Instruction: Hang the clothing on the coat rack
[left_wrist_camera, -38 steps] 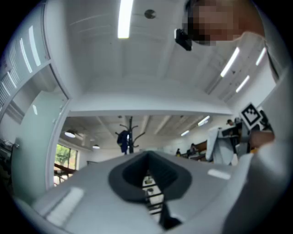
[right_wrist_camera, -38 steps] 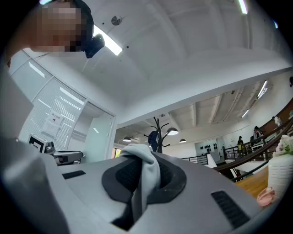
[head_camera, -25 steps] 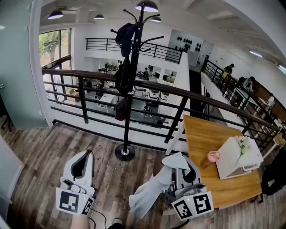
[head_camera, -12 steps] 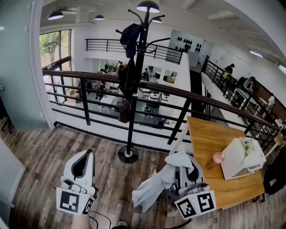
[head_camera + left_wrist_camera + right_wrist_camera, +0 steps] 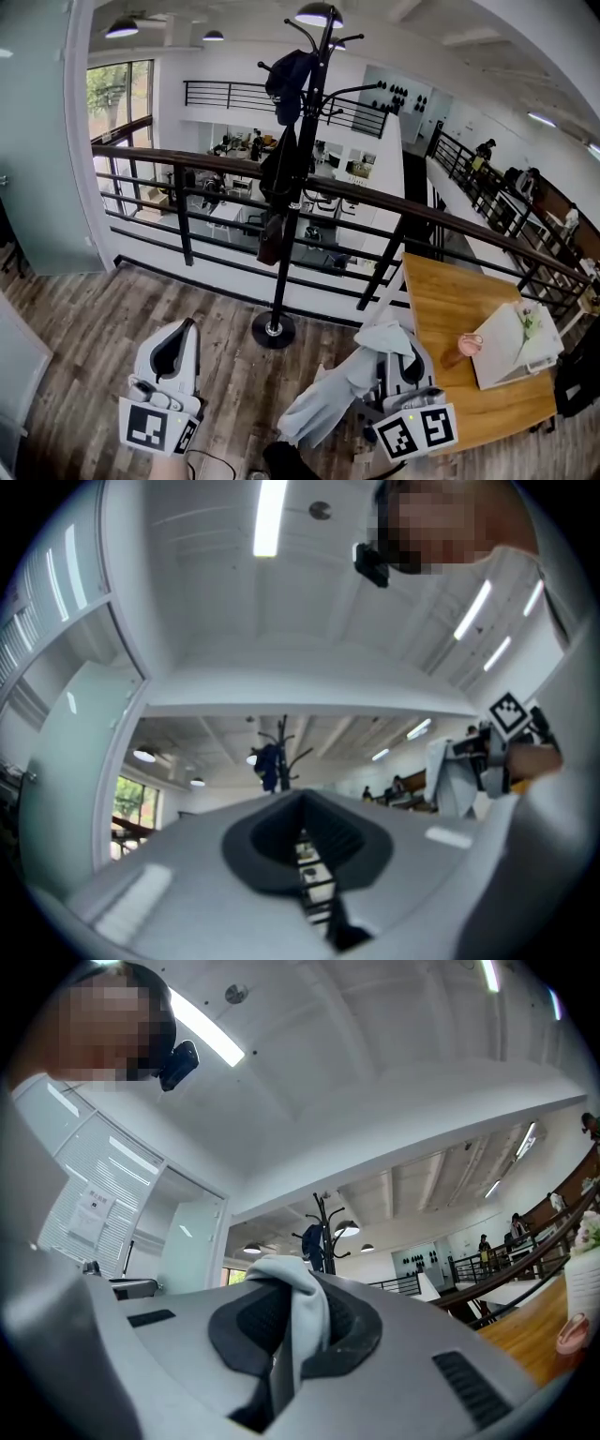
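The left gripper's [image 5: 302, 832] jaws are pressed together with only a thin slit between them and nothing in it. The right gripper's [image 5: 291, 1321] jaws are clamped on a fold of the pale grey clothing [image 5: 298, 1302], which bulges up over the jaw tips.

In the head view the clothing [image 5: 323, 408] droops from the right gripper [image 5: 401, 361] toward 7 o'clock, hanging free above the wooden floor [image 5: 84, 319]. The left gripper [image 5: 181, 330] is at 9 o'clock of it, well apart. The coat rack [image 5: 298, 187] stands at about 11 o'clock from the right gripper, in front of a dark railing [image 5: 187, 164], with a dark garment [image 5: 286, 70] already on an upper hook. A wooden table [image 5: 450, 300] lies at 2 o'clock.

The clothing looks light, soft and limp; it will likely sag and swing, with no stiffness to help it onto a hook. The present grip looks bunched, so the free gripper could take the collar or a loop nearby, to spread an opening over a free hook.
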Tool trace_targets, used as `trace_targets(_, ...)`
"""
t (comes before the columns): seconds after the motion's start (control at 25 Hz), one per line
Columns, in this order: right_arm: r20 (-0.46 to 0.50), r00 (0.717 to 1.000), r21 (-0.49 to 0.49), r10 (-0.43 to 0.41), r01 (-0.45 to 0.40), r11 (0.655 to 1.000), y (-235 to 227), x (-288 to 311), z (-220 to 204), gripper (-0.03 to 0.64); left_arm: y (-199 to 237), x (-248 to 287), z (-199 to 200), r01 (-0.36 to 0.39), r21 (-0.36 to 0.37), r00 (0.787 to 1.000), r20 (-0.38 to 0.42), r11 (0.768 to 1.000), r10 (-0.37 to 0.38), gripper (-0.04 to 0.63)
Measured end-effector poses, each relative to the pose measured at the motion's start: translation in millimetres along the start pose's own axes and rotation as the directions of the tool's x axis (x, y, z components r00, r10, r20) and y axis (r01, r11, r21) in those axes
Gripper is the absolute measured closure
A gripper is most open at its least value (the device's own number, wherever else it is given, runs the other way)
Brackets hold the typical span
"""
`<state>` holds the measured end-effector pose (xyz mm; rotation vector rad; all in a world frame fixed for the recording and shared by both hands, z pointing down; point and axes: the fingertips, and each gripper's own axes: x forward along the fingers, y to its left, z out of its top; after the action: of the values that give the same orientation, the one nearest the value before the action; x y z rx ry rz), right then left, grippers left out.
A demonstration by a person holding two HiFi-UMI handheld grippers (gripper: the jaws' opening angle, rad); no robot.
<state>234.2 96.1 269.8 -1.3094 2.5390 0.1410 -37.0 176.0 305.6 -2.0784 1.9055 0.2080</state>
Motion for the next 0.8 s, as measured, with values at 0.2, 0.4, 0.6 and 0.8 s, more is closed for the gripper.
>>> trace_targets(0.2,-0.007,1.000,0.026,0.013,-0.013,1.000,-7,39,-17,0.611,21,25,-20,-0.017,-0.006,1.000,-0.022,1.000,0.017,0.591)
trace_targets(0.4,0.003,0.999,0.035,0.036,-0.036,0.999,-19,91,-24,0.611,40,66,-31,-0.030,0.006,0.999,-0.022,1.000,0.031,0.591)
trace_targets(0.6,0.020,0.998,0.038,0.067,-0.068,0.997,-33,144,-26,0.611,60,111,-40,-0.054,0.016,0.998,-0.016,0.998,0.054,0.591)
trace_targets(0.8,0.029,0.995,0.046,0.095,-0.096,0.994,-53,192,-32,0.611,67,164,-53,-0.053,0.017,0.999,-0.008,0.998,0.054,0.591)
